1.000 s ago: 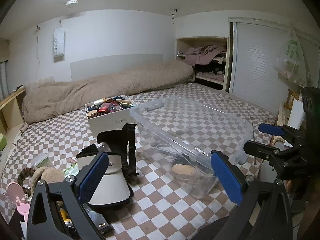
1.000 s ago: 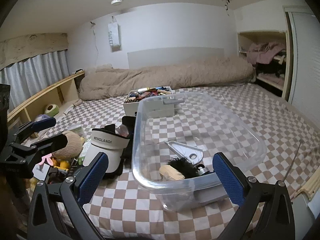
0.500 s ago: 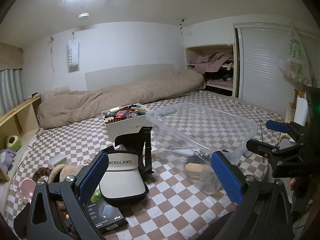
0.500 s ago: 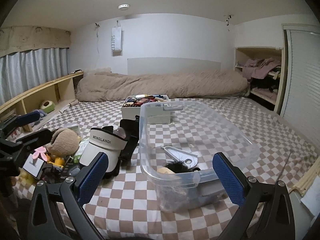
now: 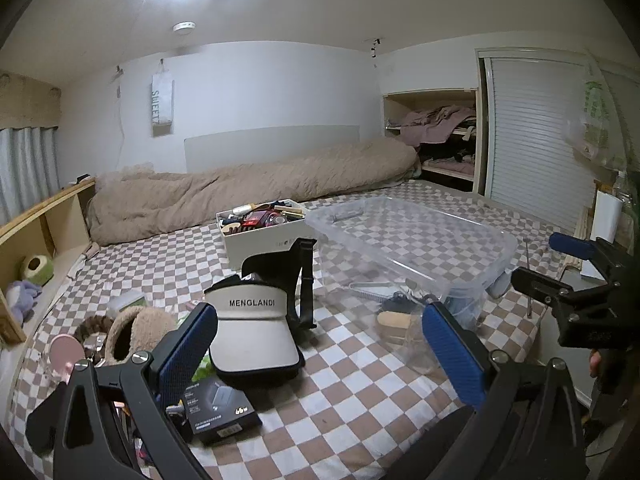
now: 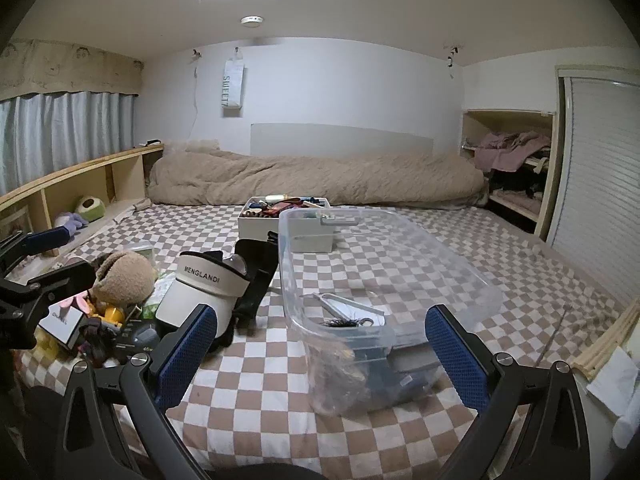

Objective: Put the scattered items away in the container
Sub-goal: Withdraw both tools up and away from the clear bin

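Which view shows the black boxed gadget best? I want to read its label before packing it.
The left wrist view: the black box lies close and uncovered beside the MENGLANDI visor, its top face and printed side showing, though the print is too small to read. In the right wrist view it is dim and partly hidden.

Cloth, clear plastic and wood

Glossy clear plastic container [image 6: 384, 256] on a matt checked cloth sheet [image 6: 256, 384]; smooth cloth visor [image 5: 252, 320]; fuzzy plush slipper [image 5: 132, 332]; far quilted blanket [image 5: 248, 188]; wooden left shelf [image 6: 80, 176].

The left gripper [image 5: 320, 350] is a black angular plastic frame. Silver screws stud it. Blue textured rubber pads [image 5: 450, 350] line both fingers; the right gripper [image 6: 320, 354] looks identical.
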`<state>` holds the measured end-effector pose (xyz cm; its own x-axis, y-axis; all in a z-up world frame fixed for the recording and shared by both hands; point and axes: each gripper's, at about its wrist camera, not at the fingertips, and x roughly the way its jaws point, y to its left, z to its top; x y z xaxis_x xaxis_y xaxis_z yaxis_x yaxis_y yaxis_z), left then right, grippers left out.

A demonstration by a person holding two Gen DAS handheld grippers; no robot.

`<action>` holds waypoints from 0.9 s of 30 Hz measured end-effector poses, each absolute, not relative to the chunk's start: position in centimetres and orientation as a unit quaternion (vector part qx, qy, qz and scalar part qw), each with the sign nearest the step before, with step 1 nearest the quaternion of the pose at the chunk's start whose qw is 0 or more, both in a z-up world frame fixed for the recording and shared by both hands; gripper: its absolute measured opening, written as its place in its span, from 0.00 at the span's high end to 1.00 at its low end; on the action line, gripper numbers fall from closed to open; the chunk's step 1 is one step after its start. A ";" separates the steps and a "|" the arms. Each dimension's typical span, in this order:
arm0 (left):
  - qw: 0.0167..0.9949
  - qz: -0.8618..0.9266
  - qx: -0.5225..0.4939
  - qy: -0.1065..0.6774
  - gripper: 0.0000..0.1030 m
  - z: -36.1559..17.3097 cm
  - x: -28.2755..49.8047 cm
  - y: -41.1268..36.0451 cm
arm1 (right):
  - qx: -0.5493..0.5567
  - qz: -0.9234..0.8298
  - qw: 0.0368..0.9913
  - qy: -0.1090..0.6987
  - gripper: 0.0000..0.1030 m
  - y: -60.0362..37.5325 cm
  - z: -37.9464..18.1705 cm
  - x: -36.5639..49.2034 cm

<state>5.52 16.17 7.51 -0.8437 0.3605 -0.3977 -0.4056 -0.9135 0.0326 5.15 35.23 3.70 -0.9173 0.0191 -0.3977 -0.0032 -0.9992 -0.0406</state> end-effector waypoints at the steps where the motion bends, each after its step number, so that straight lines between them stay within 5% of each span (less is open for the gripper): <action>1: 0.199 0.959 -0.196 0.056 0.00 7.4 5.6 16.0 | -0.203 0.979 0.007 -0.020 0.00 35.2 3.6 5.3; 27: 0.182 0.958 -0.217 0.035 0.00 5.1 6.7 14.4 | -0.227 0.974 -0.007 -0.027 0.00 34.1 1.9 5.8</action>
<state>6.71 14.44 5.14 -0.8394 0.3346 -0.4283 -0.3647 -0.9310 -0.0126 5.81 34.08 1.85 -0.8971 -0.0018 -0.4417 0.0267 -0.9984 -0.0501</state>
